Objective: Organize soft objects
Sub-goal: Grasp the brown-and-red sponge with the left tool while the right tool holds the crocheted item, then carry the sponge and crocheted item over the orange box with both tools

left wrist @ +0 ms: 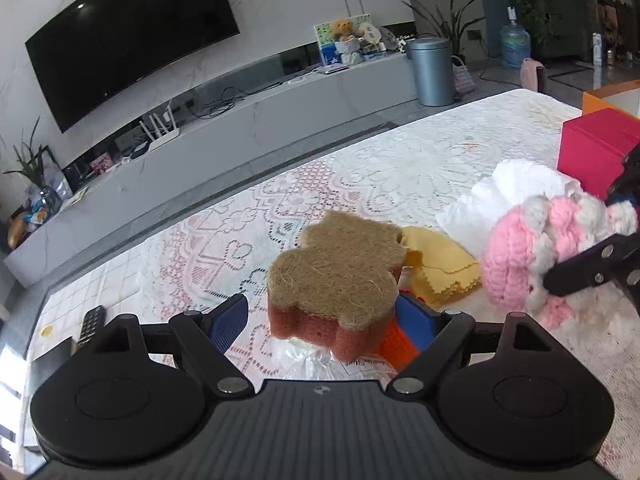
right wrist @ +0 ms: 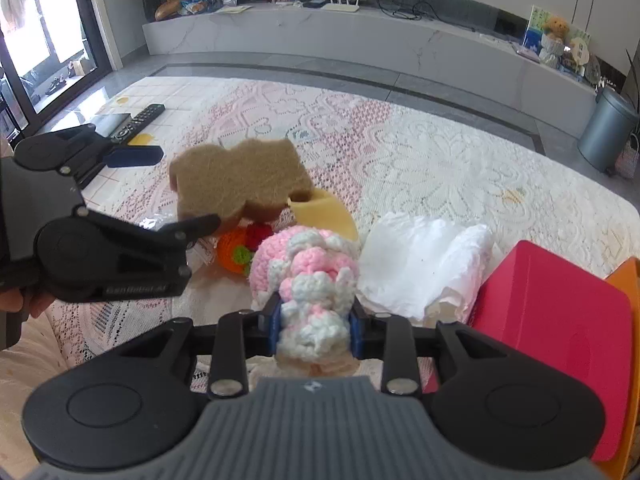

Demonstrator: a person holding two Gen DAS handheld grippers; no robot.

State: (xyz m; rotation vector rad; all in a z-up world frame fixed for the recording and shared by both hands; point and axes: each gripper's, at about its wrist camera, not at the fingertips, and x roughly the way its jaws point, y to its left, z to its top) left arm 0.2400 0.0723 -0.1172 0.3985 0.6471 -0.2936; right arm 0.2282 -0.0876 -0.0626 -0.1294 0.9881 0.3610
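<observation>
A bear-shaped sponge [left wrist: 336,268] [right wrist: 240,184], tan scourer on top and reddish foam below, sits tilted on a small pile. My left gripper [left wrist: 320,312] [right wrist: 188,188] stands wide open around it; the left pad is clear of the sponge and the right pad is close beside it. My right gripper [right wrist: 315,304] [left wrist: 592,236] is shut on a pink and white crochet piece [right wrist: 308,272] [left wrist: 532,252], held just right of the sponge. Under the sponge lie an orange crochet item [right wrist: 232,256] [left wrist: 394,344] and a yellow cloth [left wrist: 444,268] [right wrist: 324,212].
Crumpled white tissue [right wrist: 420,260] [left wrist: 500,196] lies beside a red box [right wrist: 560,300] [left wrist: 596,148], with an orange box [right wrist: 628,280] behind it. A remote [right wrist: 140,118] [left wrist: 90,324] rests near the far left edge of the lace-covered table [left wrist: 400,160]. Clear plastic [left wrist: 296,356] lies under the sponge.
</observation>
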